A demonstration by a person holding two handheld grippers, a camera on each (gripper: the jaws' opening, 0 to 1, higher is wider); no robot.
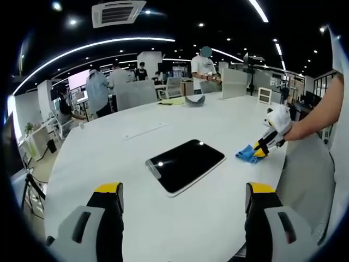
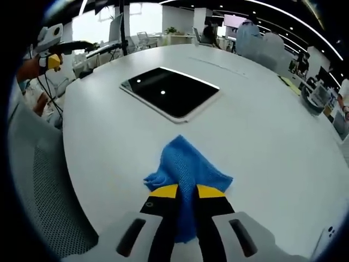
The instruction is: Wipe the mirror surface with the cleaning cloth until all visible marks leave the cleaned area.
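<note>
We see mirror [image 1: 185,165] flat on white table [image 1: 136,213], dark glass, ceiling lights reflected in it. In left gripper view, left gripper [image 1: 182,199] hangs over table's near edge, jaws spread wide, nothing between them; mirror just ahead. In right gripper view, right gripper [image 2: 186,191] pinches blue cloth [image 2: 187,166], jaws pressed onto fold; cloth rests on table, near mirror [image 2: 170,91], not touching it. Same gripper [image 1: 263,148] and cloth [image 1: 247,154] show in left gripper view, right of mirror. People [image 1: 204,68] stand beyond table.
</note>
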